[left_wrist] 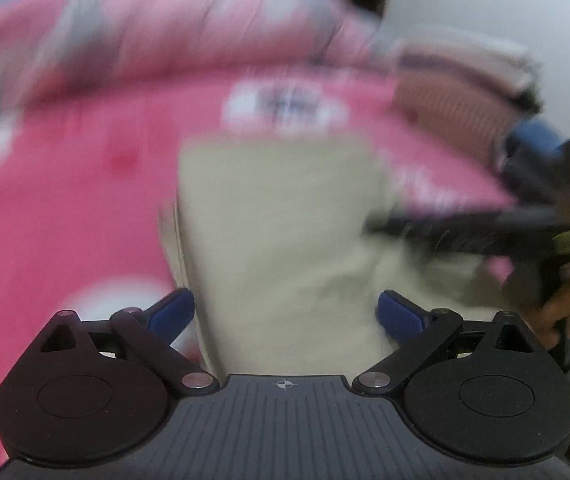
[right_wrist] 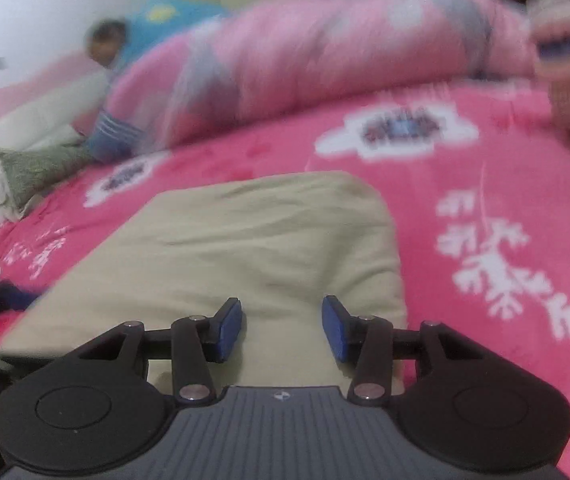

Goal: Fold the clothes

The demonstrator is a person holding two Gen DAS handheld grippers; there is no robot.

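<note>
A beige folded garment (left_wrist: 285, 240) (right_wrist: 253, 248) lies flat on a pink bedspread (left_wrist: 65, 200) (right_wrist: 505, 160) with white flower prints. My left gripper (left_wrist: 285, 312) hovers open over the garment's near end, its blue pads wide apart and nothing between them. My right gripper (right_wrist: 281, 328) is open too, above the garment's near edge, with only cloth seen between the pads. In the left wrist view the right gripper (left_wrist: 465, 228) and a hand (left_wrist: 565, 308) appear blurred at the right, over the garment's right side. Both views are motion-blurred.
A rolled pink quilt (left_wrist: 185, 24) (right_wrist: 325, 52) lies across the far side of the bed. A stack of folded clothes (left_wrist: 465, 80) sits at the far right. A green-grey cloth (right_wrist: 37, 172), a blue striped item (right_wrist: 113, 140) and a person (right_wrist: 105, 40) lying down are at the far left.
</note>
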